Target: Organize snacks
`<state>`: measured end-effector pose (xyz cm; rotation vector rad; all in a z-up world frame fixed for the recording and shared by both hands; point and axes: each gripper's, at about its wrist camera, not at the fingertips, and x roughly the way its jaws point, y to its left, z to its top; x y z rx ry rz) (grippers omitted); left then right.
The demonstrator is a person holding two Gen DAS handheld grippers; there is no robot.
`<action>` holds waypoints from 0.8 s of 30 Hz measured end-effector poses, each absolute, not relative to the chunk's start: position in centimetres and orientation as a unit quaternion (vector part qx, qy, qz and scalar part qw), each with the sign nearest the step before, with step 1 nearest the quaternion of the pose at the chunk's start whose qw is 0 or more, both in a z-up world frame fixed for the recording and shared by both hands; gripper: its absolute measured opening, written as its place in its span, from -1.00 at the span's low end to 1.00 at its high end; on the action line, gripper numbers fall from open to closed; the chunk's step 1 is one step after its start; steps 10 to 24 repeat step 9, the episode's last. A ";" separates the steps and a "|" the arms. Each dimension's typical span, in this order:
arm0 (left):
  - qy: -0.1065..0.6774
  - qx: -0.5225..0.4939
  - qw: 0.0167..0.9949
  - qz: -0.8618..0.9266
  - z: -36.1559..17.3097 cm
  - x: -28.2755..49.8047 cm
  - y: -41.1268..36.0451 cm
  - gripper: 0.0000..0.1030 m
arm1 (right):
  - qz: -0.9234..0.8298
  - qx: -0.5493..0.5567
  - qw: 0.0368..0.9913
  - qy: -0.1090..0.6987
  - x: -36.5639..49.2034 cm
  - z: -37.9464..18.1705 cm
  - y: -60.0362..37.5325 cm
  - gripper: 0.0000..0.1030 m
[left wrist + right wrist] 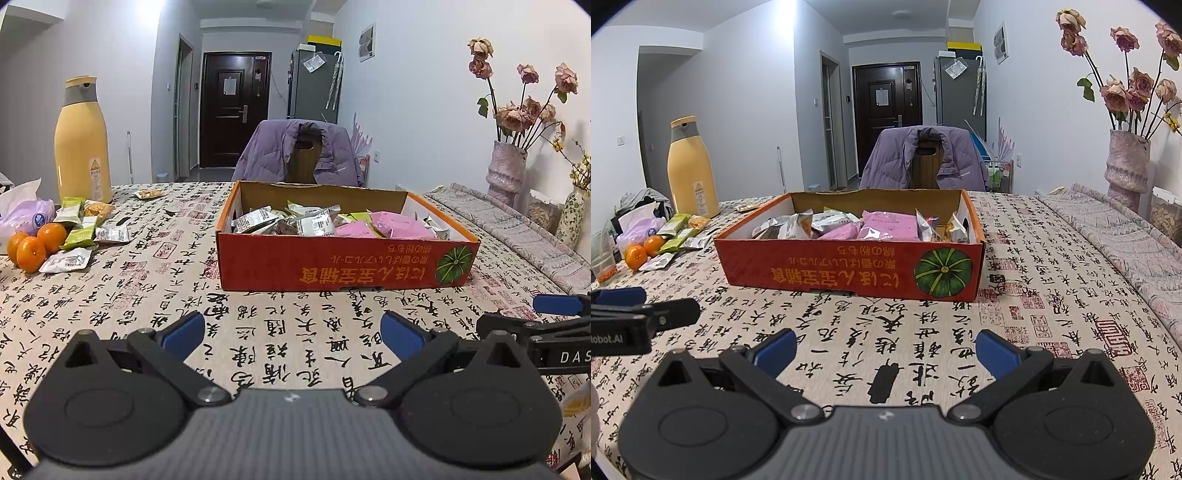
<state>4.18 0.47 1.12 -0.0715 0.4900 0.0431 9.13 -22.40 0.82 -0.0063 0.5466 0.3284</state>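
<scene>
1. The desk (pixel 155 295) has a cloth with black writing all over it, and behind it is a room with a dark door (pixel 235 110).
2. The left gripper (pixel 291 334) is low over the desk. Its blue fingers (pixel 184 332) are wide apart and hold nothing.
3. The right gripper (pixel 886 349) is low too. Its fingers (pixel 997 350) are wide apart and hold nothing.
4. The red box (pixel 343 262) sits straight ahead of both sets of fingers, well apart from them. It is full of snack packs (pixel 317 221) and pink bags (pixel 890 223).
5. More loose snacks (pixel 79 229) lie far ahead and to the left of the fingers, beside three oranges (pixel 35 247).
6. A tall yellow bottle (pixel 82 144) stands behind those snacks.
</scene>
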 end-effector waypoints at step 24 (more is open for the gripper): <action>0.241 -0.038 0.970 0.023 1.1 4.2 0.5 1.00 | 0.162 -0.002 0.949 0.271 9.0 0.5 -22.2 1.00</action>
